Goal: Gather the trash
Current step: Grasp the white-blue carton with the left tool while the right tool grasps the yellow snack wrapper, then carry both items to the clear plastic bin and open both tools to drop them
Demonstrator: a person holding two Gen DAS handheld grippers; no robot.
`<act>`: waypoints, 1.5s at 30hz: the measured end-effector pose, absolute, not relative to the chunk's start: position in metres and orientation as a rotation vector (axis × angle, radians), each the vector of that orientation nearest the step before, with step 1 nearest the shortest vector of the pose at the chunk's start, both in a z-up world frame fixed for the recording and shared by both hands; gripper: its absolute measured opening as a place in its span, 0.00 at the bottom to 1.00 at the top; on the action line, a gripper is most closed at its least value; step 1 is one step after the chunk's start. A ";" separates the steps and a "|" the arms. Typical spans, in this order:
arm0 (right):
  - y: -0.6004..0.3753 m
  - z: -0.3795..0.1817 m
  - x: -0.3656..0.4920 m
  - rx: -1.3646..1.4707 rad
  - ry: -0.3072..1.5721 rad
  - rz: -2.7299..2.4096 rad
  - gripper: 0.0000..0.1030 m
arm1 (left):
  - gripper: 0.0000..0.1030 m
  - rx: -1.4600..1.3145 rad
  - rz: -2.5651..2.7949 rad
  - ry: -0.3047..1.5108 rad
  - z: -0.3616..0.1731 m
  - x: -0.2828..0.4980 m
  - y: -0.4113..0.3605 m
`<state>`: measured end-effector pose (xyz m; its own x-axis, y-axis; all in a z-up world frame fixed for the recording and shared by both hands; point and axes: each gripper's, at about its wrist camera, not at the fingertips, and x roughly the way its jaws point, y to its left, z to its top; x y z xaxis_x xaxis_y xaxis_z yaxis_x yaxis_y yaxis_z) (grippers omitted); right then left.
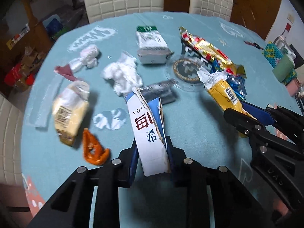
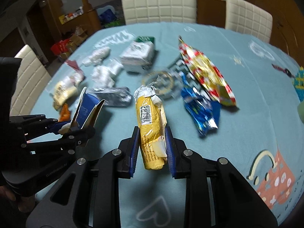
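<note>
Carton [image 1: 150,133] sits clamped in left claw [image 1: 152,152]; right claw [image 2: 152,142] grips yellow wrapper [image 2: 152,123], seemingly lifted.

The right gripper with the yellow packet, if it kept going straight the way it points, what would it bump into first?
Probably the clear round lid lying just past the yellow packet that the right gripper holds. Depth is hard to judge, so the packet's tip might meet the table first.

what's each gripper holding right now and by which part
The left gripper is shut on the blue-and-white carton, clamped at its near end. The right gripper is shut on the yellow wrapper, gripped across its lower half.
</note>
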<state>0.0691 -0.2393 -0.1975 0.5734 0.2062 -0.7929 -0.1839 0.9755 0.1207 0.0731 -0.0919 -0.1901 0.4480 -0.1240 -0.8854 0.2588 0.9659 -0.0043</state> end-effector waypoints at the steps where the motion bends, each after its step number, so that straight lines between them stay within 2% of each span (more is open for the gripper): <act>1: -0.233 -0.193 0.069 0.025 0.922 0.248 0.28 | 0.25 0.138 -0.221 1.064 -0.184 0.070 -0.087; 10: -0.157 -0.164 0.070 -0.038 0.852 0.439 0.28 | 0.26 0.111 -0.039 0.975 -0.153 0.054 -0.017; 23: 0.051 -0.140 0.101 -0.236 0.802 0.801 0.28 | 0.27 0.025 0.323 0.879 -0.147 0.053 0.180; 31: 0.145 -0.138 0.111 -0.291 0.764 0.921 0.29 | 0.28 0.032 0.479 0.838 -0.150 0.046 0.251; 33: 0.159 -0.143 0.119 -0.280 0.774 0.930 0.29 | 0.32 0.015 0.493 0.828 -0.149 0.044 0.263; 35: 0.167 -0.141 0.116 -0.271 0.781 0.935 0.31 | 0.41 0.009 0.502 0.824 -0.149 0.044 0.271; 37: 0.175 -0.145 0.120 -0.254 0.795 0.946 0.35 | 0.71 -0.004 0.517 0.822 -0.151 0.042 0.278; 38: 0.177 -0.147 0.120 -0.256 0.793 0.945 0.37 | 0.75 -0.014 0.522 0.819 -0.152 0.041 0.282; 41: 0.185 -0.152 0.118 -0.287 0.792 0.943 0.38 | 0.78 -0.051 0.548 0.816 -0.155 0.036 0.291; 45: 0.189 -0.159 0.121 -0.268 0.824 0.952 0.51 | 0.78 -0.087 0.570 0.860 -0.166 0.034 0.303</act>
<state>0.1207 0.1892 -0.1588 0.3109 0.6137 -0.7258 -0.8058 0.5751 0.1410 0.0338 0.3030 -0.1662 0.5132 0.4395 -0.7372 -0.5078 0.8480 0.1521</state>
